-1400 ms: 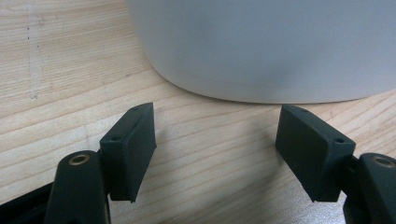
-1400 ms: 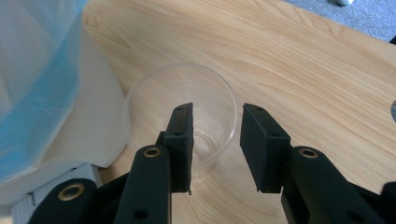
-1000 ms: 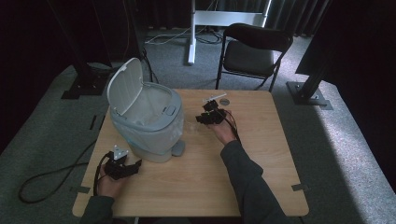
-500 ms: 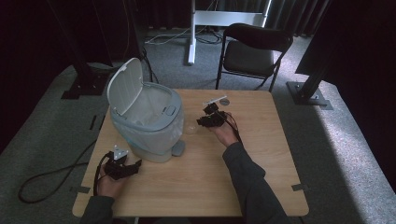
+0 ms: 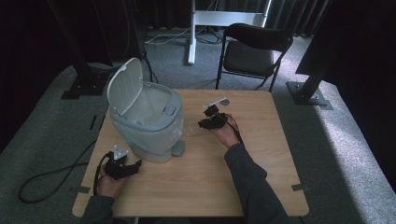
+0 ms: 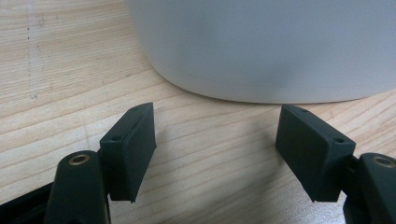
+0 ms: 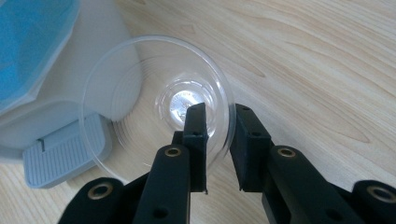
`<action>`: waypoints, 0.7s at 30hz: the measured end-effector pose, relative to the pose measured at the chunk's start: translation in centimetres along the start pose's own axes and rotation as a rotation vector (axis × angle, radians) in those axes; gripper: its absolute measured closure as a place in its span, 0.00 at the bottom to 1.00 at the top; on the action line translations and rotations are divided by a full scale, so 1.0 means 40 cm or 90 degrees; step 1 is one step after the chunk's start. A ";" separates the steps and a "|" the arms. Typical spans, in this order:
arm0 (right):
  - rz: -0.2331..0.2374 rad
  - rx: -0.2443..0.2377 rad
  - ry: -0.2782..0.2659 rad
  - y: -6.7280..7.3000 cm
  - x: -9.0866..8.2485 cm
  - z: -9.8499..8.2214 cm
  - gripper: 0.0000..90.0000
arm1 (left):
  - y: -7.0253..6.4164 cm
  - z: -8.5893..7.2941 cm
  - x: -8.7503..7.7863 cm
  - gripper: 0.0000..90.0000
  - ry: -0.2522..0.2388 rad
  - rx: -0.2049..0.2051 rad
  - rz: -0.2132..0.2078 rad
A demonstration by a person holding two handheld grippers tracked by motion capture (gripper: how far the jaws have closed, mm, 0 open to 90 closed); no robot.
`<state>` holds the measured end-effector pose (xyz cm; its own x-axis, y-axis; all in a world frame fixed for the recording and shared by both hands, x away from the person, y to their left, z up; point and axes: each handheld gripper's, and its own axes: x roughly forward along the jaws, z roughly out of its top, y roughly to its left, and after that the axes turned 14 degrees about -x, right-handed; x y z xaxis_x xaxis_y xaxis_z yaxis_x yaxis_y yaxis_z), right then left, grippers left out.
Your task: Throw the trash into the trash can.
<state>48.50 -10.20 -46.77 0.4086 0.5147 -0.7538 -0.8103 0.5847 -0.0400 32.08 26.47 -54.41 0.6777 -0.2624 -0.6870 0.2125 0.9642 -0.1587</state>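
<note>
Right gripper [image 7: 217,116] has its jaws straddling the rim of a clear plastic cup [image 7: 140,70], one jaw inside the mouth and one outside, and they've just been closing down on that wall; the gap looks nearly gone, though I can't quite tell if the pads are pressing yet. Cup lies on its side on the table [image 7: 327,70], mouth facing the gripper, right beside the bin [image 5: 149,126] and near its foot pedal [image 7: 60,149]. It's going to be super light and thin, so I'd guess it flexes or cracks if squeezed hard, and it's slick too, so pinching the rim is about the only sensible hold; the rolled lip is probably the stiffest bit. Left gripper [image 6: 217,149] just sits wide open on the table at the bin's base, nothing in it. Compared with a second ago, barely anything differs: both hands sit in the same spots, bin lid [image 5: 125,86] is up as before, only the right jaws are narrower.
</note>
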 end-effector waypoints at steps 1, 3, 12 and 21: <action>-0.001 -0.006 0.003 0.003 -0.001 -0.001 0.86 | 0.000 0.000 0.000 0.32 0.000 0.000 0.000; -0.002 -0.012 0.005 0.005 -0.002 -0.001 0.87 | 0.000 0.000 0.000 0.32 0.000 0.000 0.000; -0.003 -0.031 0.004 0.011 -0.015 -0.001 0.96 | 0.000 0.000 0.000 0.32 0.000 0.000 0.000; -0.011 -0.041 -0.016 0.015 -0.052 0.000 0.96 | 0.000 0.000 0.000 0.32 0.000 -0.001 0.000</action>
<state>47.16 -10.94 -45.22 0.4327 0.5205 -0.7361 -0.8278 0.5527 -0.0958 32.08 26.47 -54.42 0.6779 -0.2624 -0.6867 0.2117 0.9642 -0.1595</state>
